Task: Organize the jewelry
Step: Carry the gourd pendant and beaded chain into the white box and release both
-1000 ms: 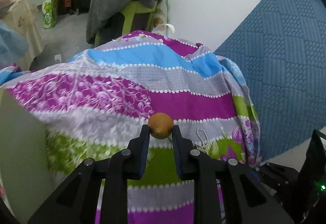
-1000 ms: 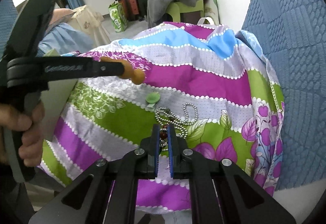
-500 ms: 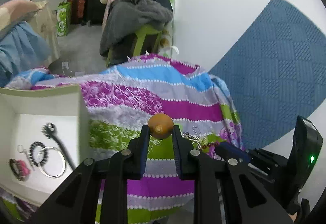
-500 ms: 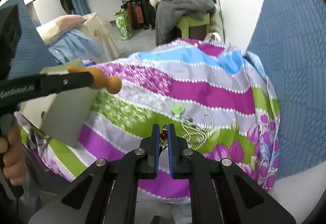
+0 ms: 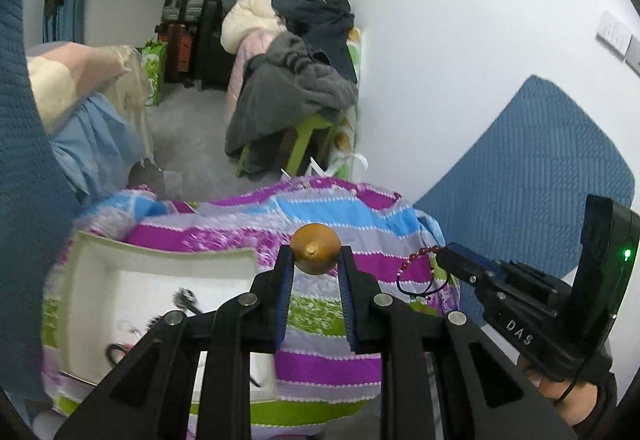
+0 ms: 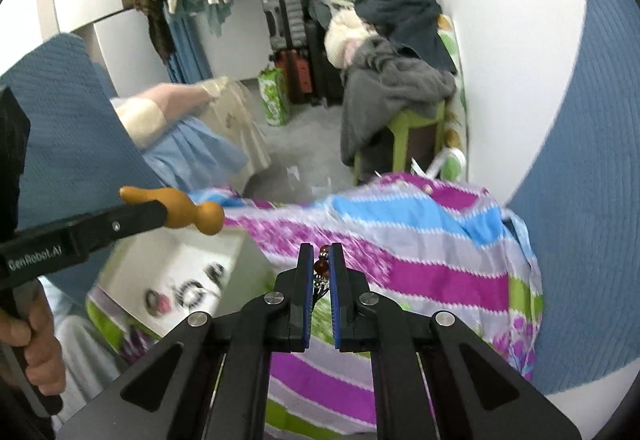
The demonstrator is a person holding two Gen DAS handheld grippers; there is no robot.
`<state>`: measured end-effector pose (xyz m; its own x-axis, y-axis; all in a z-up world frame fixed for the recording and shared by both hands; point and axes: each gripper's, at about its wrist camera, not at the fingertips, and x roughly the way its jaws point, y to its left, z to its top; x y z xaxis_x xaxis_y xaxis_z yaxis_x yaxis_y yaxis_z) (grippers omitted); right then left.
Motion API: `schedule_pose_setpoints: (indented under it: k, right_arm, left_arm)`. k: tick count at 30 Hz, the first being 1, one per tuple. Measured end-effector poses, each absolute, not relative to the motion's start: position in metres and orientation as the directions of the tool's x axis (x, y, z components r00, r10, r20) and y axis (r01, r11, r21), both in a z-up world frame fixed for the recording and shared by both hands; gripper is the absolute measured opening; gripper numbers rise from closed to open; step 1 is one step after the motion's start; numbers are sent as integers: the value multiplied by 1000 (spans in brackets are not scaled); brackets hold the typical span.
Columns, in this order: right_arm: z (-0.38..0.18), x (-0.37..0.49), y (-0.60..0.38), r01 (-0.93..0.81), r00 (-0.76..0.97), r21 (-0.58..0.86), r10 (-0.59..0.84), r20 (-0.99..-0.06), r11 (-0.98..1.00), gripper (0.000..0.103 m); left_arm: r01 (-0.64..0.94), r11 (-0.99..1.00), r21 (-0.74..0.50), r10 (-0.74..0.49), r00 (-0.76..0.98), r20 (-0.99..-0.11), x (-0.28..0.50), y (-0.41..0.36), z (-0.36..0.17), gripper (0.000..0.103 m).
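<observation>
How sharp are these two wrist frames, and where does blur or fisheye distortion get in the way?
Left wrist view: the left gripper and its wooden gourd are crisp; the white tray and its contents smear with motion. Right wrist view: the right gripper on the bead bracelet is sharp, the tray blurred. Both views: edges bend and darken; lighting is even, without glare.

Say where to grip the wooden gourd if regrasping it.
Grip the gourd at its narrow waist, coming from the side across its long axis. It lies about level in the left gripper; the two bulbs on either side would keep pads from slipping.
</observation>
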<state>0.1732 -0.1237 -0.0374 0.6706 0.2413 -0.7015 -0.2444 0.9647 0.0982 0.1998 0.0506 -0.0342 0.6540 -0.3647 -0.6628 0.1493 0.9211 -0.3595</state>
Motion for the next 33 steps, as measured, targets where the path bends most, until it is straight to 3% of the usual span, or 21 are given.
schedule_pose_setpoints:
  k: [11, 27, 28, 29, 33]
  right_arm:
    - [-30, 190, -47, -329, 623, 124, 313, -717, 936, 5]
    - [-120, 187, 22, -408, 414, 150, 328, -849, 901, 5]
    - [-125, 186, 25, -409, 402, 150, 325, -856, 900, 5]
    - [-131, 185, 28, -410, 390, 150, 322, -863, 900, 5]
    - [-148, 181, 37, -421, 354, 143, 307, -883, 896, 5]
  left_arm:
    - [65, 930, -362, -317, 638, -702, 186, 127, -45, 21]
    - [-38, 928, -370, -301, 507, -808, 178, 179, -141, 21]
    - [-40, 929, -368, -300, 498, -813, 179, 180, -146, 21]
    - [-43, 929, -367, -301, 489, -818, 179, 180, -151, 9]
    - [-49, 927, -373, -310, 459, -833, 180, 182, -167, 7]
